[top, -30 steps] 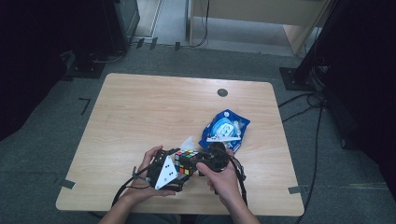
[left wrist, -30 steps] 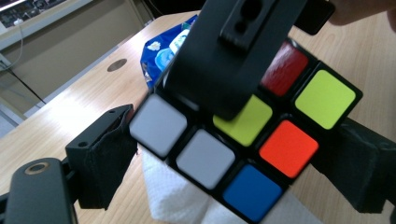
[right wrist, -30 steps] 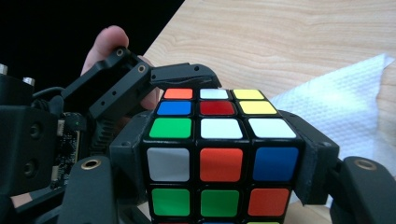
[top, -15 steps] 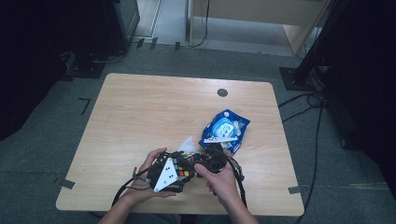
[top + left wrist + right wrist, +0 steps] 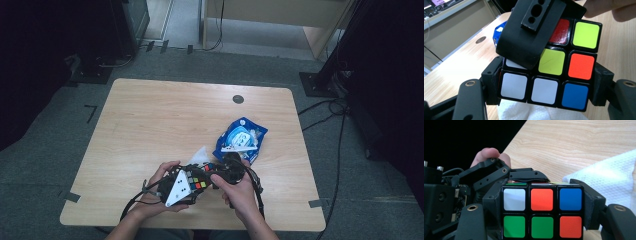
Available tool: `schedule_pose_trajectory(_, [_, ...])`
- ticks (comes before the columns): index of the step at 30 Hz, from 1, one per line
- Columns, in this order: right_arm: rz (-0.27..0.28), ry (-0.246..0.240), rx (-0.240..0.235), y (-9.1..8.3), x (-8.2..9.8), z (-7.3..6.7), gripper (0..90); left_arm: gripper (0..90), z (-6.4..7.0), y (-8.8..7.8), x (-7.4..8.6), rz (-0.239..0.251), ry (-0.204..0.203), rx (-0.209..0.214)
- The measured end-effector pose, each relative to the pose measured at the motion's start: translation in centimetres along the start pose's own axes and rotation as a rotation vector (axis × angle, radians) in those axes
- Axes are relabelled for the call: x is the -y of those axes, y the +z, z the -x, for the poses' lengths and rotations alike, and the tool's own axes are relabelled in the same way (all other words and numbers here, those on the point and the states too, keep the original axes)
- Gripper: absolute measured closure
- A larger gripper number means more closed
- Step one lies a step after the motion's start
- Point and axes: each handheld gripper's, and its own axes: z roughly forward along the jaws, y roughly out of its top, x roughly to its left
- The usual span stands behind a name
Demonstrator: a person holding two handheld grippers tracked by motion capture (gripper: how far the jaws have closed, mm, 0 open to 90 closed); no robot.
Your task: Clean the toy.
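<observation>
Cube (image 5: 549, 75), pinched by the right gripper (image 5: 542, 215) and just closed on by the left gripper (image 5: 546, 90) near the table's near edge, could be jammed if twisted misaligned.

Both forearms enter from bottom edge, hands meeting close together at near table edge. Left gripper (image 5: 192, 182): jaws just been closing, pads now against cube (image 5: 549, 75) sides. Right gripper (image 5: 220, 172): jaws clamped on same cube, facing left gripper.
</observation>
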Motion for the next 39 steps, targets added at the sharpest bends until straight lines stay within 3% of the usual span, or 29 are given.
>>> schedule_pose_trajectory(6, [0.007, -0.012, -0.026, -0.1, -0.1, -0.1, 32.8, 32.8, -0.9, -0.6, 0.1, 0.031, -0.053, -0.002])
schedule_pose_trajectory(15, [0.033, -0.012, -0.042, -0.3, -0.3, 0.0, 32.0, 34.0, -1.5, -1.1, 0.3, 0.035, -0.06, -0.02])
schedule_pose_trajectory(18, [0.091, -0.026, -0.048, -1.1, -0.5, -0.1, 32.8, 34.0, -2.1, -1.5, 0.4, 0.027, -0.065, -0.037])
schedule_pose_trajectory(22, [0.169, -0.065, -0.031, -2.0, -0.7, -0.1, 34.5, 34.0, -3.6, -2.3, 1.0, 0.033, -0.104, -0.072])
schedule_pose_trajectory(25, [0.194, -0.104, -0.012, -2.1, -0.6, 0.1, 38.5, 34.0, -4.9, -3.2, 1.4, 0.041, -0.139, -0.111])
schedule_pose_trajectory(29, [0.172, -0.2, 0.082, -1.0, 0.0, 0.5, 41.7, 34.0, -6.2, -4.3, 1.8, 0.061, -0.188, -0.143])
schedule_pose_trajectory(34, [0.086, -0.333, 0.208, 1.9, 1.4, 1.2, 42.4, 34.0, -7.0, -4.8, 2.0, 0.077, -0.237, -0.16])
schedule_pose_trajectory(39, [0.015, -0.439, 0.315, 4.2, 2.7, 1.6, 41.4, 34.0, -6.8, -4.6, 2.0, 0.068, -0.236, -0.145])
